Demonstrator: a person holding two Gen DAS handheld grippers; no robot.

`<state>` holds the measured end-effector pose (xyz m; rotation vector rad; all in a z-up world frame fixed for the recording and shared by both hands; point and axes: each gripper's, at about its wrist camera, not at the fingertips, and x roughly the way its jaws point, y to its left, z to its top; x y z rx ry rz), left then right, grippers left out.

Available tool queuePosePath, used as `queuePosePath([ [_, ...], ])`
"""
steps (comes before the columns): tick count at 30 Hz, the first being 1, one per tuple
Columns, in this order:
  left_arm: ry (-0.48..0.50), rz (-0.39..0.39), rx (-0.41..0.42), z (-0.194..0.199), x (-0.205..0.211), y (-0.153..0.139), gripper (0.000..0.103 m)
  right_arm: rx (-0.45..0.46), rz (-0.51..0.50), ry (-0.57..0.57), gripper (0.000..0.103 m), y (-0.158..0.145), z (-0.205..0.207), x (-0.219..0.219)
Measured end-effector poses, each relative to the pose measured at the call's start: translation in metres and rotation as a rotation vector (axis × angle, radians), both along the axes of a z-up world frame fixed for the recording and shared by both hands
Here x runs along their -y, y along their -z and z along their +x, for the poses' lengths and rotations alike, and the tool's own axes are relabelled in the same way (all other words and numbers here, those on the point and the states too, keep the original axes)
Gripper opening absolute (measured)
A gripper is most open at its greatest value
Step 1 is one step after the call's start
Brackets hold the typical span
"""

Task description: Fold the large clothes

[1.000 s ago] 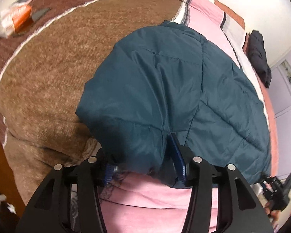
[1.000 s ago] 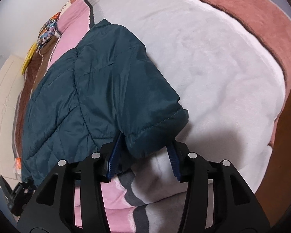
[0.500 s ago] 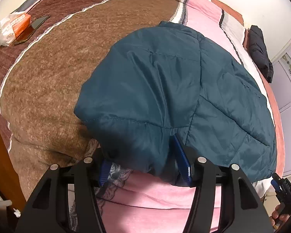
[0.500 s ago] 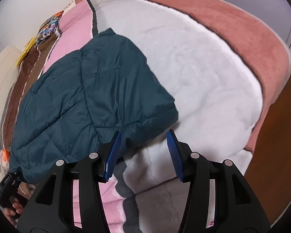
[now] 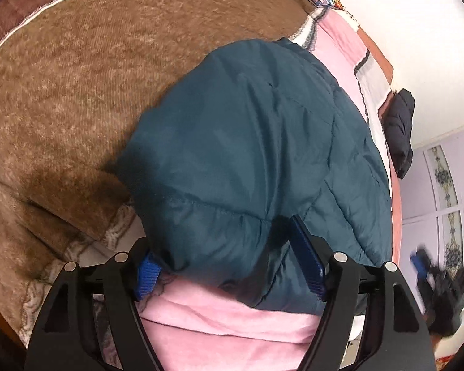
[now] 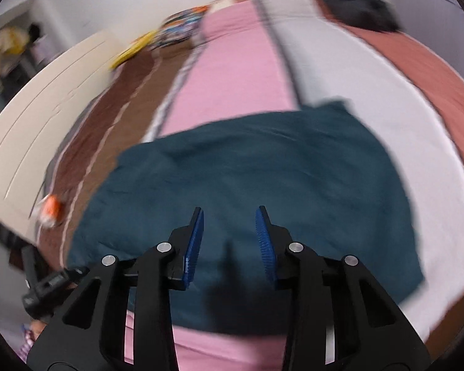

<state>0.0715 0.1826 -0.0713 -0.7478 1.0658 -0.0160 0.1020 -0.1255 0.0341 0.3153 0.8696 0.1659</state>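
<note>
A dark teal quilted jacket (image 5: 253, 142) lies folded on the bed, also in the right wrist view (image 6: 263, 179). My left gripper (image 5: 225, 256) is open, its blue pads on either side of the jacket's near left corner, fabric bulging between them. My right gripper (image 6: 230, 235) is open and empty, hovering above the jacket's near edge; that view is motion-blurred. The right gripper also shows at the lower right of the left wrist view (image 5: 436, 281).
The bed carries a brown blanket (image 5: 65, 71) at left and pink (image 5: 232, 324), white (image 6: 417, 142) and rust striped covers. A black garment (image 5: 402, 130) lies at the far end. An orange packet (image 6: 51, 207) lies on the brown part. Colourful pillow (image 6: 182, 27) near the headboard.
My right gripper has let go of the jacket's right corner, lifted and swung left over the jacket. My left gripper has stayed at the left corner, jaws apart.
</note>
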Motion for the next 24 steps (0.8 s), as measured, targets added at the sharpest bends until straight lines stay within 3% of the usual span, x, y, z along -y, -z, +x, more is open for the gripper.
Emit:
queuePosePath([
  [5, 0.022, 0.032, 0.018, 0.006, 0.008, -0.001, 0.073, -0.061, -0.082, -0.068, 0.023, 0.019, 0.1, -0.051],
  [12, 0.049, 0.039, 0.029, 0.011, 0.007, 0.0, 0.075, -0.233, -0.141, -0.027, 0.016, 0.071, 0.198, -0.068],
  [18, 0.078, 0.067, 0.058, 0.019, 0.008, -0.003, 0.077, -0.307, -0.173, -0.02, 0.011, 0.099, 0.22, -0.069],
  [21, 0.07, 0.054, 0.041, 0.025, 0.007, -0.001, 0.078, -0.266, -0.212, -0.032, 0.011, 0.083, 0.213, -0.071],
  [24, 0.071, 0.061, 0.046, 0.024, 0.007, -0.002, 0.078, -0.142, -0.198, -0.051, 0.012, 0.045, 0.173, -0.067],
])
